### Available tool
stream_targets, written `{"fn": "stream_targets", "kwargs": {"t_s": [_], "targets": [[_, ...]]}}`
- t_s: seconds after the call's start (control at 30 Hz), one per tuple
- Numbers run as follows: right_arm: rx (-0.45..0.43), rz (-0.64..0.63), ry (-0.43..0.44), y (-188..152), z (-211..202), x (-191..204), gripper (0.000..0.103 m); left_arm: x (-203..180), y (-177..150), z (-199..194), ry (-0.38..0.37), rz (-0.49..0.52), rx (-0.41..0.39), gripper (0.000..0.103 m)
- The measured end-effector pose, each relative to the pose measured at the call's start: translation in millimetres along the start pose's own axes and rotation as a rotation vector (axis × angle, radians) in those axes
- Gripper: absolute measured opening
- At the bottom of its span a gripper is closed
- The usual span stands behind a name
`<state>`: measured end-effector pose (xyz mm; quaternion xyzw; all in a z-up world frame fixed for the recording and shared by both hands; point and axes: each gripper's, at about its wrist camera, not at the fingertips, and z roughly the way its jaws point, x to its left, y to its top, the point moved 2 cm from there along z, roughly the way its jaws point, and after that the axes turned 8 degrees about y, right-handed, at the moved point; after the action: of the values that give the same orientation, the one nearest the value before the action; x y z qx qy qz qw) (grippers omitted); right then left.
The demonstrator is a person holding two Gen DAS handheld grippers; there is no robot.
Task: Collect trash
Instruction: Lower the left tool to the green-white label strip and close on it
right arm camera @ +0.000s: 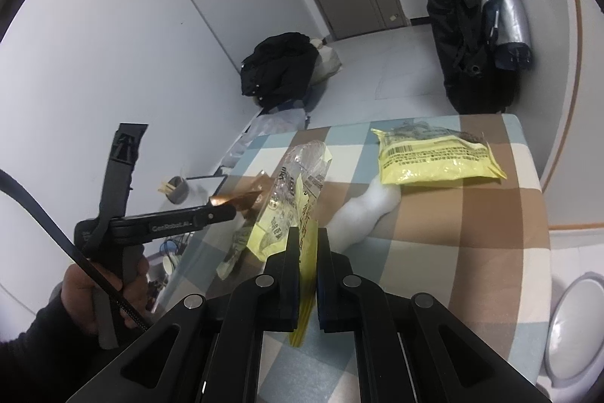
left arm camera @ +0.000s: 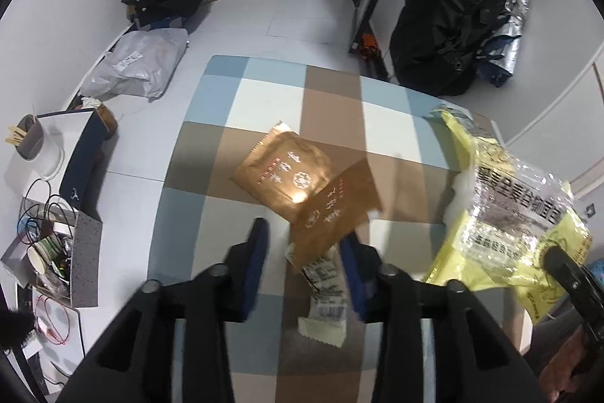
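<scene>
Left claw (left arm camera: pixel 305 252) hanging over checked table (left arm camera: pixel 211 146), jaws half apart, brown sachet (left arm camera: pixel 334 210) lying against right pad; grip not confirmed. Second brown sachet (left arm camera: pixel 283 169) lying flat at table centre.

Right claw (right arm camera: pixel 307 252) clamping yellow-and-clear wrapper (right arm camera: pixel 298 184) by its near edge.

Yellow packet (right arm camera: pixel 434 153) lying far right, white wad (right arm camera: pixel 362 210) just beside it.

All appearing light, thin, crinkly, slippery film; judging edge pinch best.
</scene>
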<state>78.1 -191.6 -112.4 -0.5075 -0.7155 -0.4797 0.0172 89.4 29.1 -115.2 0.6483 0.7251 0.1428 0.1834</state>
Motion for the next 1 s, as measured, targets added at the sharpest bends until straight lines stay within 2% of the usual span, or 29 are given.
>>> {"fn": "stream_targets", "kwargs": {"t_s": [0.17,0.33,0.43,0.47,0.57,0.67,0.77,0.9,1.0], "targets": [[-0.011,-0.007,-0.003,-1,-5,4,0.006,-4,-4,-8,-0.018,0.022,-0.012,0.030],[-0.027,0.009,-0.007,-2,-10,1,0.006,-3,-2,-17,-0.073,0.009,-0.049,0.032],[-0.030,0.013,-0.004,-1,-11,0,0.006,-3,1,-10,-0.067,-0.001,-0.018,0.032],[-0.031,0.009,-0.005,-1,-12,1,0.006,-1,1,-8,-0.071,-0.015,-0.003,0.034],[-0.036,0.012,0.000,-1,-14,-1,0.006,3,3,0,-0.057,-0.050,0.024,0.057],[-0.037,0.026,0.005,0,-14,-3,0.006,4,2,7,-0.026,-0.057,0.050,0.058],[-0.033,0.029,0.005,1,-13,-6,0.006,-5,-9,8,-0.019,-0.008,0.103,0.058],[-0.027,0.034,0.006,4,-13,-8,0.006,-19,-18,8,0.016,0.095,0.095,0.058],[-0.028,0.041,0.005,7,-11,-10,0.006,-22,-21,11,0.010,0.125,0.109,0.058]]}}
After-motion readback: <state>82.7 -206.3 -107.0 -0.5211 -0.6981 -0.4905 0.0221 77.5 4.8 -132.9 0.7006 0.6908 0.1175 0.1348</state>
